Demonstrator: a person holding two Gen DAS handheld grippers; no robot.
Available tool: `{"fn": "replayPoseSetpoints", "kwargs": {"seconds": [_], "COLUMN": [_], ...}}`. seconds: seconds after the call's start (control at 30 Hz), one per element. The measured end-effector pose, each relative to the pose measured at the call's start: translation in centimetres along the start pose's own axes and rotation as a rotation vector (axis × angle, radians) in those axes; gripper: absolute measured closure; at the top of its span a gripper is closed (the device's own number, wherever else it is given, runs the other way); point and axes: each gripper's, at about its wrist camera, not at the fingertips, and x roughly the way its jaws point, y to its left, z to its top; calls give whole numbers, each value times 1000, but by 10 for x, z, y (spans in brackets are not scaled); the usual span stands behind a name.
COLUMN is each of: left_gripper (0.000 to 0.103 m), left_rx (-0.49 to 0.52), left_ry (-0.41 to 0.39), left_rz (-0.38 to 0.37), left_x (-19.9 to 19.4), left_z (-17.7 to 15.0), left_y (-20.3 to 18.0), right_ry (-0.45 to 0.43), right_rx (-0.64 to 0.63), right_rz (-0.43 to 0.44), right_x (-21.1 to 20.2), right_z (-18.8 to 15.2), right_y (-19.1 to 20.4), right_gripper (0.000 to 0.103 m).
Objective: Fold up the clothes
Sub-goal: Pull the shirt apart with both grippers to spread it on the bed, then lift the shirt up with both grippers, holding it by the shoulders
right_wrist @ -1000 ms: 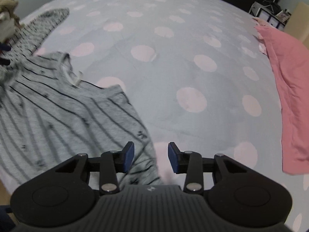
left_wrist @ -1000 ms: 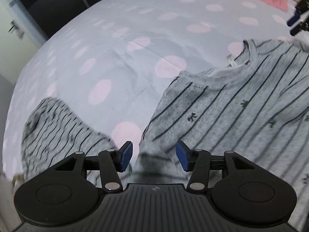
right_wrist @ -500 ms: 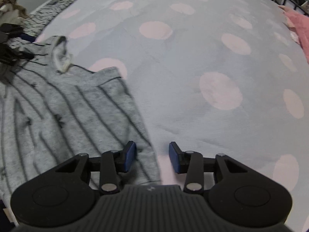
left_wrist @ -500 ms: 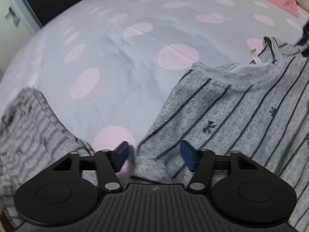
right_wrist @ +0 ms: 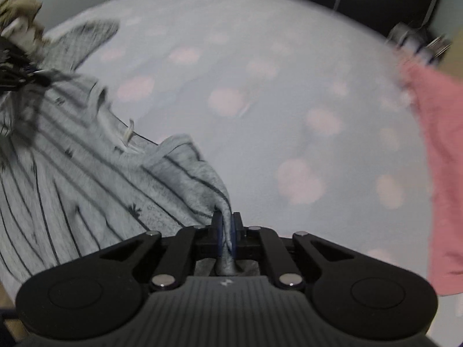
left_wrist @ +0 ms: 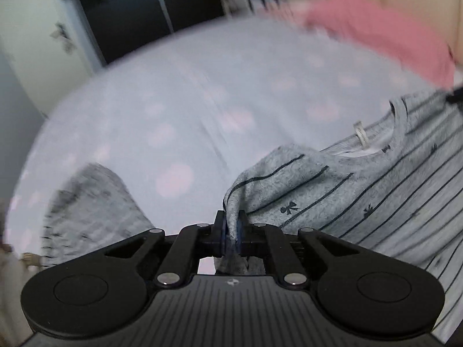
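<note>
A grey shirt with dark stripes and small bow prints (left_wrist: 361, 185) lies on the dotted bed sheet (left_wrist: 179, 121), neck opening and white label facing up. My left gripper (left_wrist: 231, 225) is shut on the shirt's left shoulder edge, cloth bunched between its blue pads. My right gripper (right_wrist: 227, 228) is shut on the shirt's (right_wrist: 101, 179) right shoulder edge, and the cloth rises in a fold toward it. Both held edges are lifted off the sheet.
A second grey striped garment (left_wrist: 92, 202) lies at the left, also in the right wrist view (right_wrist: 84, 37). A pink cloth (left_wrist: 376, 29) lies at the far right of the bed (right_wrist: 439, 159). Dark wardrobe doors (left_wrist: 121, 8) stand beyond the bed.
Both grippers have closed on the shirt's shoulder edges and lifted them; the views have tilted up and blurred with motion.
</note>
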Motion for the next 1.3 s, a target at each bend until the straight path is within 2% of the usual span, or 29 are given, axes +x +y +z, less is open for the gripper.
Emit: {"fn": "replayPoseSetpoints", "kwargs": {"seconds": [0.1, 0.13, 0.23, 0.37, 0.5, 0.67, 0.77, 0.83, 0.87, 0.9, 0.93, 1.0, 1.03, 1.1, 1.3], "left_gripper": [98, 98, 98, 98, 98, 98, 97, 86, 83, 78, 75, 70, 64, 58, 57], "left_rx": [-24, -22, 17, 73, 180, 256, 266, 262, 261, 259, 261, 258, 250, 229, 225], "left_ry": [-72, -72, -16, 102, 220, 284, 256, 232, 221, 211, 197, 175, 162, 125, 137], "left_rz": [-7, -19, -41, -89, -139, -181, -187, -186, -184, -182, -183, -192, -199, -220, -233], "left_x": [-45, -53, -65, -62, -57, -52, -54, -58, -60, -63, -64, -67, -68, -67, -45], "left_z": [-12, -19, -48, -79, -114, -148, -156, -158, -157, -156, -155, -152, -148, -145, -138], "left_y": [9, 9, 3, -9, -30, -42, -35, -31, -31, -30, -30, -28, -28, -28, -33], "right_ry": [-101, -134, -149, -94, 18, 168, 206, 189, 172, 154, 126, 82, 66, 52, 99], "right_rx": [-13, -19, -98, -230, -345, -489, -511, -496, -486, -476, -466, -435, -416, -388, -380], "right_rz": [-12, -15, 1, 73, 175, 269, 298, 312, 322, 331, 332, 325, 321, 306, 348], "right_x": [-44, -59, -82, -84, -71, -53, -47, -50, -54, -58, -64, -71, -73, -66, -47], "right_z": [-1, -1, -19, -51, -88, -127, -135, -131, -129, -126, -123, -117, -113, -104, -95], "right_y": [7, 10, 30, 61, 96, 127, 128, 125, 123, 122, 119, 116, 113, 114, 118], "right_gripper": [96, 96, 96, 96, 96, 96, 90, 87, 83, 70, 65, 65, 65, 66, 67]}}
